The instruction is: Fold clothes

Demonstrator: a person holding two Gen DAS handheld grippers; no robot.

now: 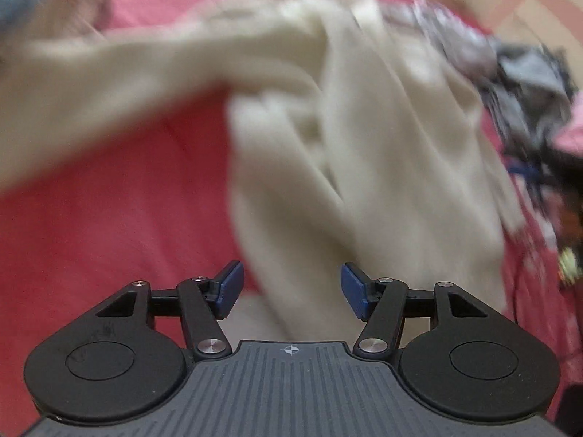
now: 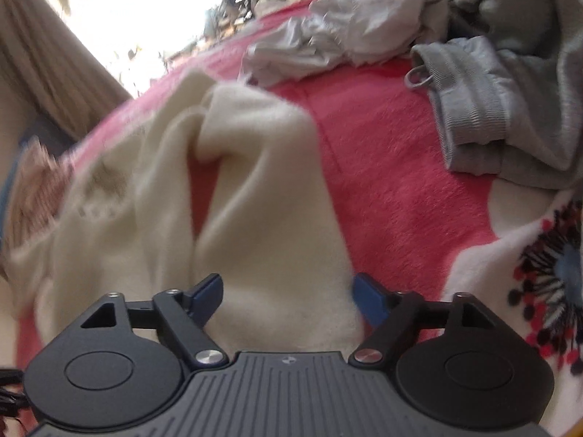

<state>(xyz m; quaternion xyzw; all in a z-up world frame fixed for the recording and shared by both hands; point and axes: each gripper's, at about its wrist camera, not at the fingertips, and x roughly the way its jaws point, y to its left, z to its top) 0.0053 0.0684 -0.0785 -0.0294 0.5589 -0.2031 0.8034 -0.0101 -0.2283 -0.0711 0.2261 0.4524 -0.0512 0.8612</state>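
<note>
A cream fleece garment [image 1: 328,138] lies rumpled on a pink blanket [image 1: 109,218], blurred in the left wrist view. My left gripper [image 1: 291,287] hovers over its near edge. Its blue pads [image 1: 229,287] stand apart and nothing is pressed between them. In the right wrist view the same cream garment [image 2: 255,189] spreads in folds over the pink blanket [image 2: 393,167]. My right gripper [image 2: 289,296] is open just above it. The cloth shows in the gap between the blue pads [image 2: 370,300], and they do not clamp it.
A silver-grey crumpled garment [image 2: 339,32] and a grey ribbed sweatshirt [image 2: 503,109] lie at the far right of the blanket. A patterned dark-and-white cloth [image 1: 510,83] sits at the right. The blanket has a white flowered patch [image 2: 539,262]. A beige curtain [image 2: 47,62] hangs at the left.
</note>
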